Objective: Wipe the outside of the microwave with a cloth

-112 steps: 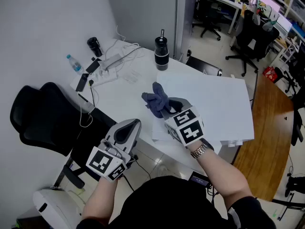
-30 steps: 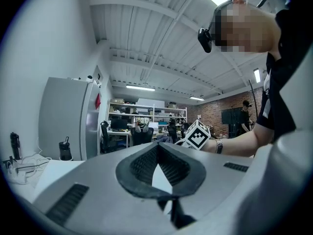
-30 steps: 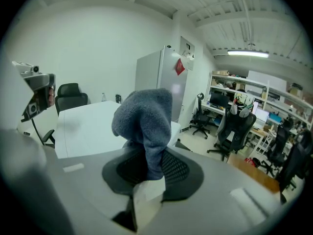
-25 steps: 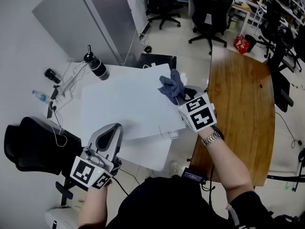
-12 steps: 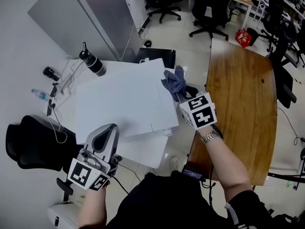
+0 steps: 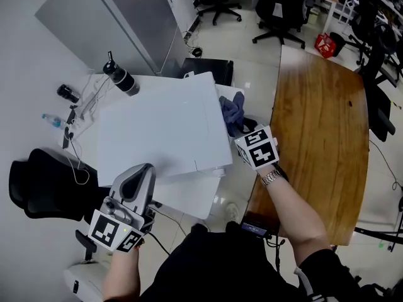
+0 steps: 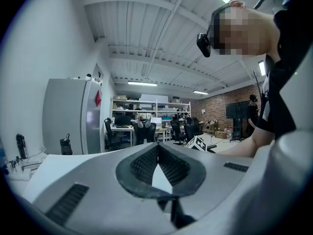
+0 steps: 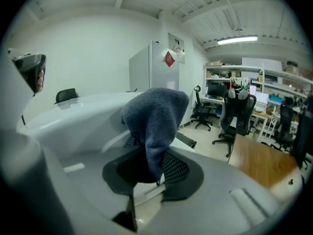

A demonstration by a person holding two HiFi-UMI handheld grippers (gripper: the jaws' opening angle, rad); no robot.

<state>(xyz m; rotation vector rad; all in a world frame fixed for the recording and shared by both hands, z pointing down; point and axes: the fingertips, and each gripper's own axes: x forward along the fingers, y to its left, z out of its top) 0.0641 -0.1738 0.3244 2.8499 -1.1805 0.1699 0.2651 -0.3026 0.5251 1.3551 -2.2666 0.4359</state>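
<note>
- Microwave [image 6: 160, 128]: a big white box. It sits on a white tabletop [image 6: 186, 200], and the head view looks down on its flat top. In the right gripper view it is the white shape on the left [image 8: 83, 116].
- A blue-grey cloth [image 6: 232, 113] is bunched up just beside the microwave's right side, a bit lower than the top. I cannot tell if it touches the side.
- The right tool [image 6: 242, 129] holds the cloth. In the right gripper view its jaws [image 8: 149, 168] stand quite far apart and pinch the bottom of the cloth [image 8: 154, 116], which sticks up out of them.
- The hand on the right tool has a watch [image 6: 271, 178] on the wrist.
- The left tool [image 6: 140, 172] is at the near-left corner of the microwave. In the left gripper view its jaws [image 7: 157, 155] are pressed together with nothing in them.
- A black bottle [image 6: 119, 77] stands on the tabletop at the far-left corner of the microwave.
- White cables [image 6: 85, 109] and a small clear bottle [image 6: 50, 119] lie further left.
- A black chair [image 6: 38, 187] is on the left, beside the tabletop.
- A brown wooden tabletop [image 6: 321, 137] is on the right, past the right tool.
- A tall grey cabinet [image 6: 119, 21] stands behind the black bottle.
</note>
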